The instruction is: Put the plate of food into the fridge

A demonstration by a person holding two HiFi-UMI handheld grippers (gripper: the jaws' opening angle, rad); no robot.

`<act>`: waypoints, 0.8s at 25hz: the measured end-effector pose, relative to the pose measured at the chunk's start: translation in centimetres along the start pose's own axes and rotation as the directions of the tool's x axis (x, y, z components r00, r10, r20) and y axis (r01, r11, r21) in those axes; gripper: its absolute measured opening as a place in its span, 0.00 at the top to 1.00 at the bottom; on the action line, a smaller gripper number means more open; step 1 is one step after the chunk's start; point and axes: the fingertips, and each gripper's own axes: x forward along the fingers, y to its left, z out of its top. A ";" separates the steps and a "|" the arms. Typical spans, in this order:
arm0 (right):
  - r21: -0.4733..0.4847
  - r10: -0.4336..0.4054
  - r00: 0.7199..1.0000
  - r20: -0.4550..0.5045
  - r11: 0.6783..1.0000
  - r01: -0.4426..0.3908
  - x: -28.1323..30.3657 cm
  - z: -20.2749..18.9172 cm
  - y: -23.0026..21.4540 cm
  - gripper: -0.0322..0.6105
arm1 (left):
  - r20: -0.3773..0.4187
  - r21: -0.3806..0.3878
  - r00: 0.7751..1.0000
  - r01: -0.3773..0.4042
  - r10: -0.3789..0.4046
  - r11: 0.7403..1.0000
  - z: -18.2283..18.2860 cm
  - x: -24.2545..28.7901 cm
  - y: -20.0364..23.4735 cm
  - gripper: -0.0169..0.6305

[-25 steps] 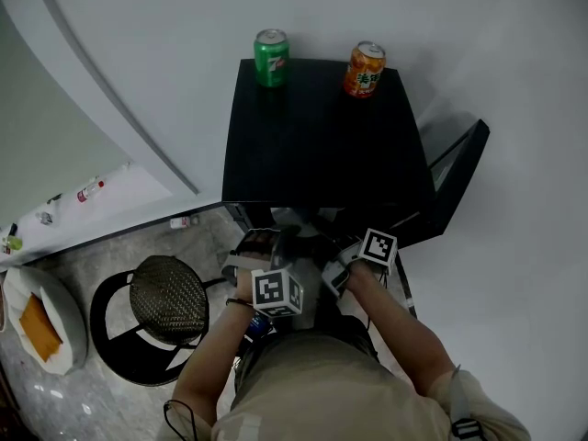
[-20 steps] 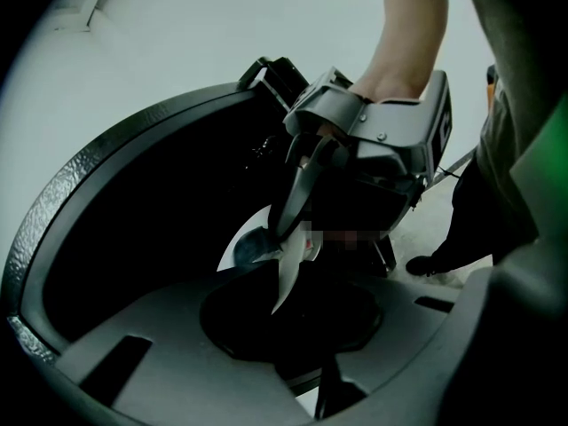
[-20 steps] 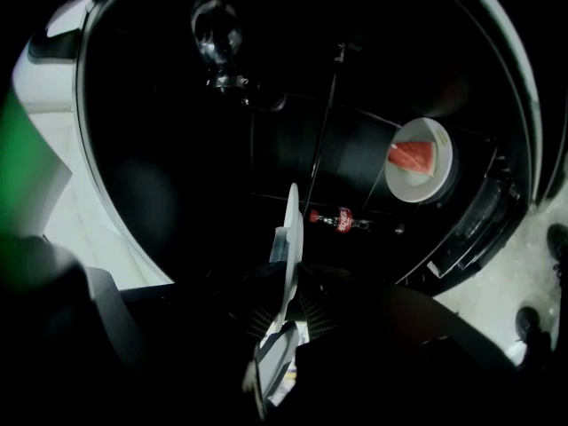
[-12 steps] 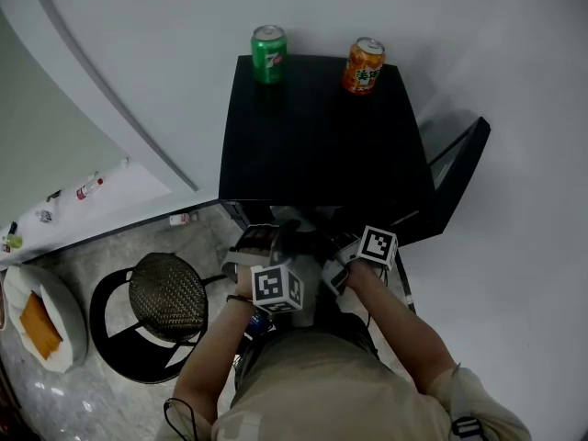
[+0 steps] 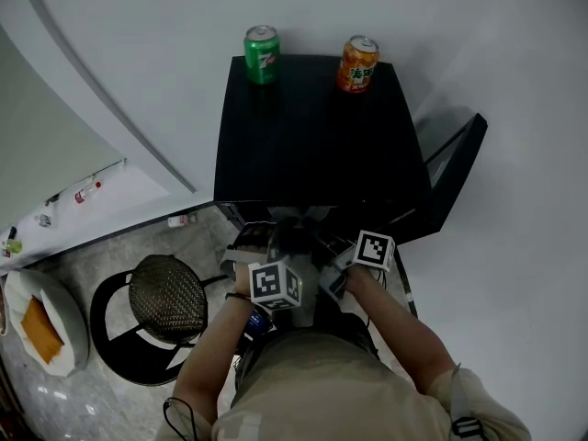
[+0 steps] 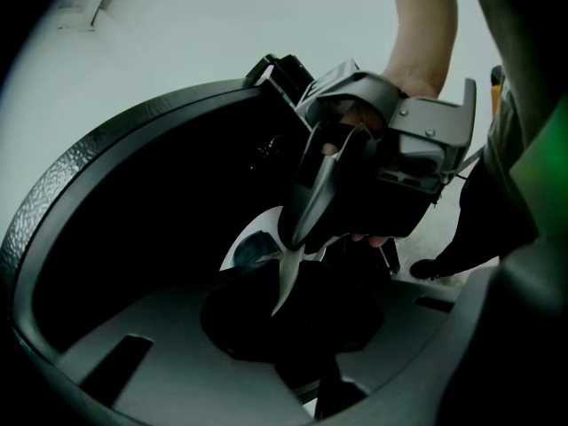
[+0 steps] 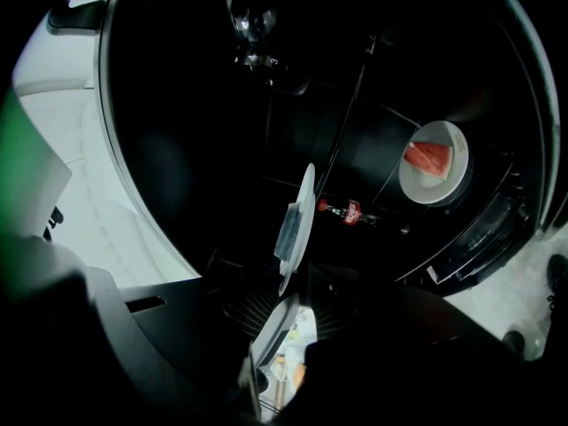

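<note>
The open fridge stood just ahead of both grippers; the plate would best slide in level onto free shelf. The left gripper pinched its near rim; the right gripper, jaws just eased apart, loosely straddled that rim. Farther in, another plate carried a red slice, a bottle beside it.

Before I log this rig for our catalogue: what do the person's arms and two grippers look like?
The left gripper and right gripper are grey angular plastic shells. Each bears a white cube of black square markers. The person's top is beige, short-sleeved. The right gripper's jaws, black and tapered, have just been opening, the round white plate between them.
</note>
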 end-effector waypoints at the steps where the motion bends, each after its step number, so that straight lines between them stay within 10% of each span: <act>1: -0.004 -0.003 1.000 0.002 1.000 0.003 -0.1 0.1 0.0 0.83 | 0.001 -0.002 1.000 0.000 0.000 1.000 0.0 0.0 0.0 0.87; 20: -0.042 -0.031 0.999 0.027 0.999 0.032 -1.9 0.0 -0.1 0.83 | -0.006 -0.005 1.000 -0.011 0.010 1.000 -0.2 0.8 0.5 0.87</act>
